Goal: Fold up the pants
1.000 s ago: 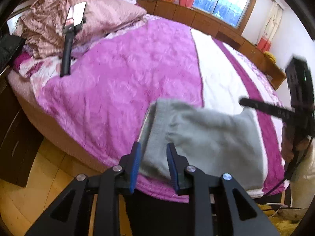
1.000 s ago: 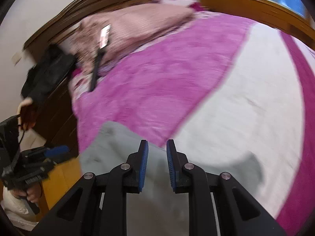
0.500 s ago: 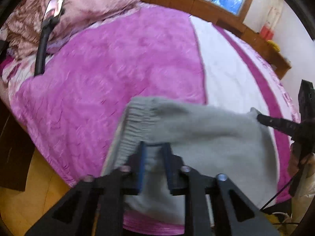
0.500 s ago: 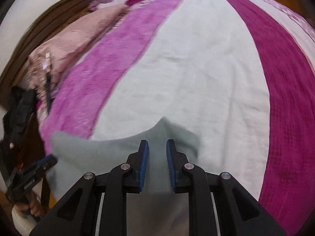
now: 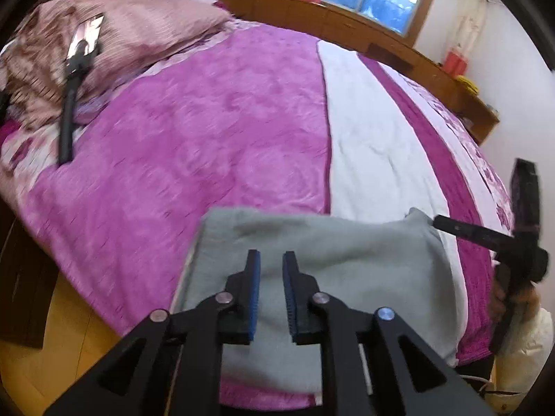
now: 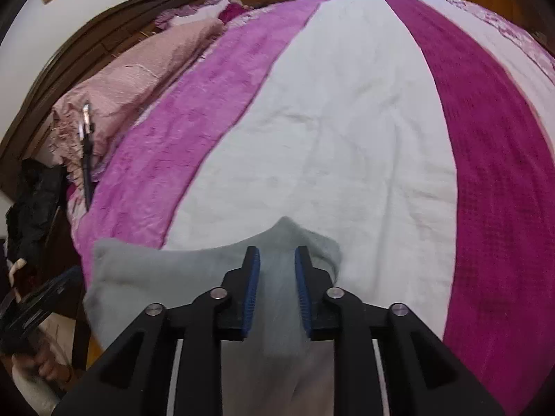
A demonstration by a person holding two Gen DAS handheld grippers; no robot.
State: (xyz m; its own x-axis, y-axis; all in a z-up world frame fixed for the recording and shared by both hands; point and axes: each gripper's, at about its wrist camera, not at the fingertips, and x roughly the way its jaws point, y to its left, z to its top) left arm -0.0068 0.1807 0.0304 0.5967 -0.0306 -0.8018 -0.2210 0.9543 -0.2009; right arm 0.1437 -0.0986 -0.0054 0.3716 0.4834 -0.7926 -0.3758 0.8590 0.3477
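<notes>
Grey pants (image 5: 333,270) lie folded at the near edge of the bed, across the pink and white bands. My left gripper (image 5: 271,270) hovers over their left part, jaws a little apart with nothing between them. In the right wrist view the pants (image 6: 166,277) lie under my right gripper (image 6: 276,270), whose jaws stand apart over a raised corner of the cloth. The right gripper also shows at the right edge of the left wrist view (image 5: 485,235), by that corner.
The bed has a pink blanket (image 5: 194,145), a white band (image 6: 329,138) and a dark magenta band (image 6: 492,159). A phone on a black stand (image 5: 74,79) rests on the pillows (image 5: 145,31). Wooden floor (image 5: 59,346) lies below left.
Both grippers have drawn back from the pants. The left jaws, closed on the waistband half a second ago, now stand apart. The right jaws have widened slightly.
</notes>
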